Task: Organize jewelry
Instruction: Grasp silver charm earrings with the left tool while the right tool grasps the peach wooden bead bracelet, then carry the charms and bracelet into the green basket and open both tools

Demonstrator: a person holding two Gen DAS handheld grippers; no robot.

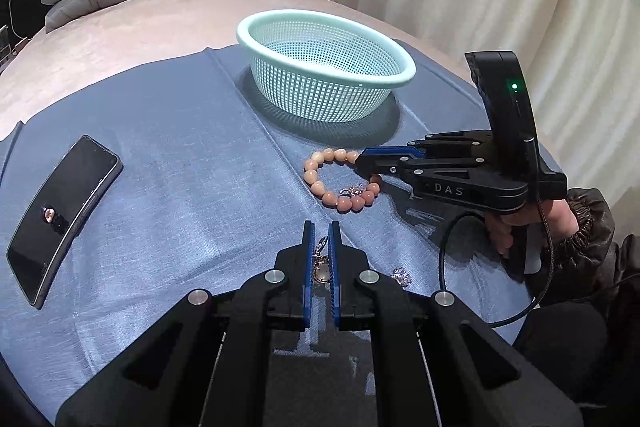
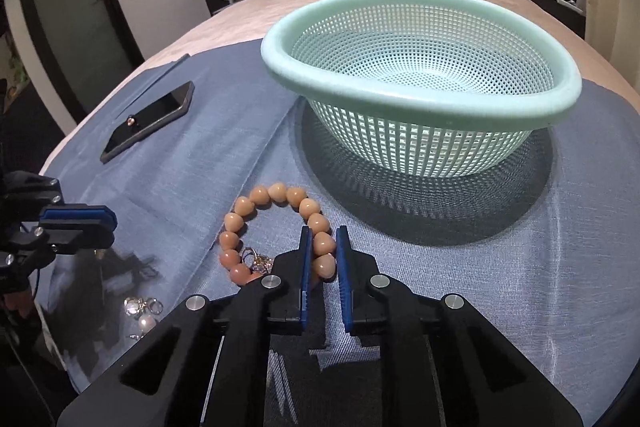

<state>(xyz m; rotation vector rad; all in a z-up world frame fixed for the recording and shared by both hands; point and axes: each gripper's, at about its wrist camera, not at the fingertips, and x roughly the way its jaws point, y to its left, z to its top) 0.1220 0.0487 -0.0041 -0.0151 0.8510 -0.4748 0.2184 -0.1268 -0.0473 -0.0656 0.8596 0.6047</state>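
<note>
Jaws of the right gripper (image 2: 322, 255) are closing around one side of the peach bead bracelet (image 2: 276, 233), two beads sitting between the blue pads, though I cannot tell whether they are pinching yet. The left gripper (image 1: 321, 251) is straddling a small metal earring (image 1: 321, 259) with its jaws nearly shut; firm contact is not clear. The bracelet is lying on the blue cloth (image 1: 180, 167) spread over the bed, just in front of the empty mint basket (image 2: 420, 99), with a small silver piece (image 2: 256, 261) resting inside its loop. My judgement: the right side should be squeezing on a bead rather than the string, then lifting slowly so the silver piece is not dragged, and carrying over the basket rim before releasing. More trinkets (image 2: 142, 309) are waiting near the left gripper. A phone (image 1: 60, 223) is lying well apart.
</note>
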